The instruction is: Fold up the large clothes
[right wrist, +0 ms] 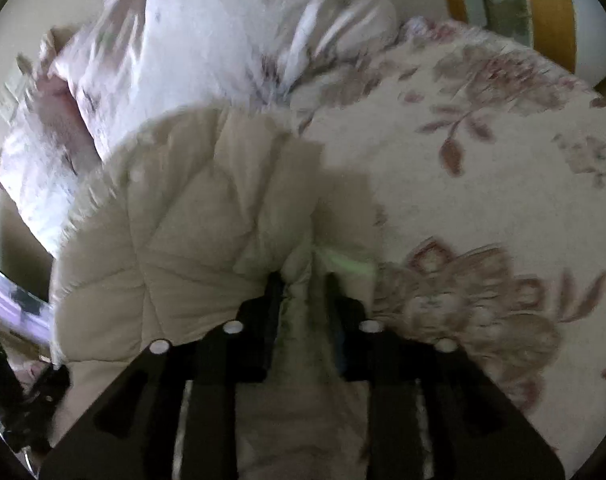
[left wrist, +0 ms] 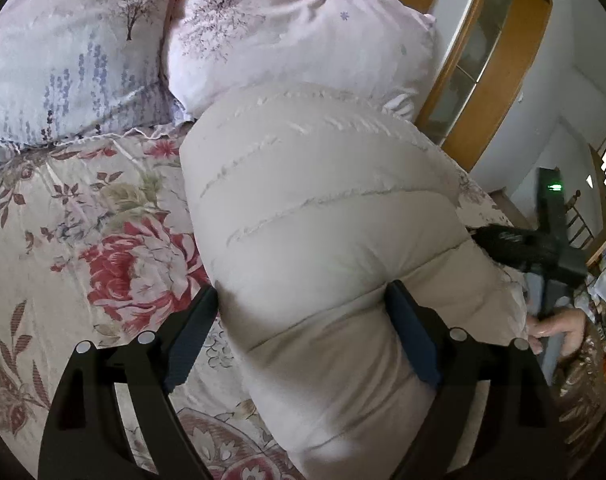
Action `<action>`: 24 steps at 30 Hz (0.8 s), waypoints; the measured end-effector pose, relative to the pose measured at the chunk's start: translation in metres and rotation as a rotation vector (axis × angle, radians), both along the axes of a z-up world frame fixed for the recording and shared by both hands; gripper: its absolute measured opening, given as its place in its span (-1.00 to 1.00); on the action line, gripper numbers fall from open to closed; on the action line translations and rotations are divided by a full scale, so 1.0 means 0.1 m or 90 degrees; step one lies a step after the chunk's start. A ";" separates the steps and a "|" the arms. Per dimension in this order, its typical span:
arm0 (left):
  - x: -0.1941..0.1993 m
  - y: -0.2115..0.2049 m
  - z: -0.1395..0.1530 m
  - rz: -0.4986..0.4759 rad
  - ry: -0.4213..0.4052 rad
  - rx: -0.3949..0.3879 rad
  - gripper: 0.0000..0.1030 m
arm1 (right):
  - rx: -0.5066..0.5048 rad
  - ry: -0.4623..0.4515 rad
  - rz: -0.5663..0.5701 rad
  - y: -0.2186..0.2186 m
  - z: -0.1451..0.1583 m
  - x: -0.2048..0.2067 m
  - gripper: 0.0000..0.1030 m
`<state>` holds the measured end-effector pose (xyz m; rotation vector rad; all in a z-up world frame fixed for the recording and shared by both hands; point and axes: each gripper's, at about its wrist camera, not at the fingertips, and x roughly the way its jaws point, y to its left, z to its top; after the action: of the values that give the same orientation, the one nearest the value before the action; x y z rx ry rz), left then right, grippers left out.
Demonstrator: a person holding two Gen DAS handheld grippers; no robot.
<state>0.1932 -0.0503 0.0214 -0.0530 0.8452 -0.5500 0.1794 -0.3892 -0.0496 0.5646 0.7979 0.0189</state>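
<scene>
A puffy beige quilted coat (left wrist: 323,208) lies bunched on a floral bedsheet (left wrist: 83,240). My left gripper (left wrist: 303,296) is wide open, its fingers straddling the coat's thick fold. My right gripper (right wrist: 303,280) is shut on a pinched fold of the same coat (right wrist: 191,216); the view is blurred. The right gripper's black body (left wrist: 535,248) and the hand holding it show at the coat's right edge in the left wrist view.
Two pale floral pillows (left wrist: 295,36) lie at the head of the bed, just beyond the coat. A wooden-framed cabinet door (left wrist: 487,64) stands past the bed's right side. The floral sheet (right wrist: 483,160) extends to the right of the coat.
</scene>
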 end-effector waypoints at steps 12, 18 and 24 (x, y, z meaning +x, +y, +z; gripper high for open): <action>0.05 0.06 -0.06 0.002 0.031 -0.040 0.70 | 0.066 -0.020 0.155 0.42 0.01 -0.24 -0.22; 0.09 0.25 -0.03 0.024 0.055 -0.112 0.70 | 0.108 -0.008 0.174 0.28 0.00 -0.22 0.08; 0.20 0.48 -0.04 0.041 0.113 -0.198 0.69 | 0.131 -0.059 0.126 -0.04 0.24 -0.39 0.97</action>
<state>0.2130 -0.0023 0.0171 -0.4172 0.9203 -0.6177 0.1402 -0.3935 -0.0255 0.6716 0.7641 0.3104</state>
